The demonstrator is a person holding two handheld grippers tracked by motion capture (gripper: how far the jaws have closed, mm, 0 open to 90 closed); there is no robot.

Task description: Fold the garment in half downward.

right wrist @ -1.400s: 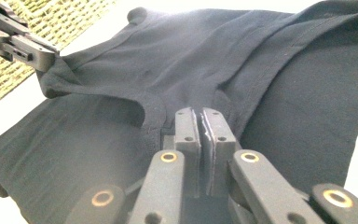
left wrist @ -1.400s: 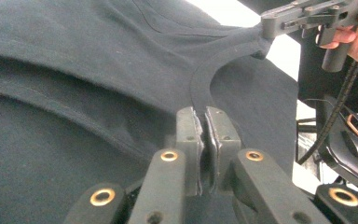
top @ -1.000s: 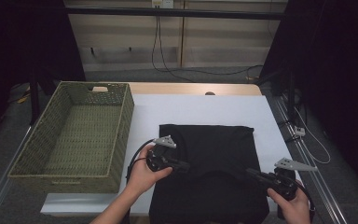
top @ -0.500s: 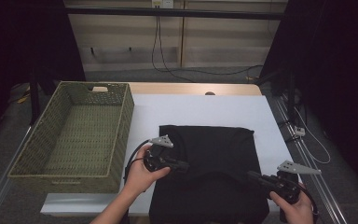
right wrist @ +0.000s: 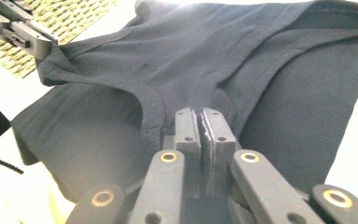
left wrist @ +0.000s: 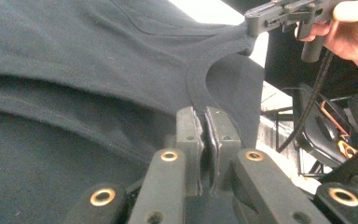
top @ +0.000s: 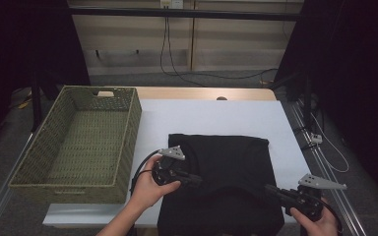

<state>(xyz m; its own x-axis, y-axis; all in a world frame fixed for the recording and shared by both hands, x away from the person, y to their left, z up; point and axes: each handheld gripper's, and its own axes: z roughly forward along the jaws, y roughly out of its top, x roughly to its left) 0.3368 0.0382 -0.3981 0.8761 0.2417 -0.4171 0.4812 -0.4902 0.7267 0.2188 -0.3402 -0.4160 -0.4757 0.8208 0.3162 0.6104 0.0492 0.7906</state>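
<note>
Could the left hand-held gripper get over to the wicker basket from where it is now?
Probably yes, but not freely: the left hand-held gripper is shut on the black shirt. The basket stands close beside it, nothing between, so the shirt would drag along.

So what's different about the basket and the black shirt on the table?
The basket is woven, greenish and stiff, with tall walls; the black shirt is soft cloth lying flat. The basket sits at the table's left edge with nothing inside it; the shirt lies near the front, hanging a little over that edge. Nothing touches the basket, while the left gripper and the right gripper each pinch the shirt's edge. Both rest on the white table.
</note>
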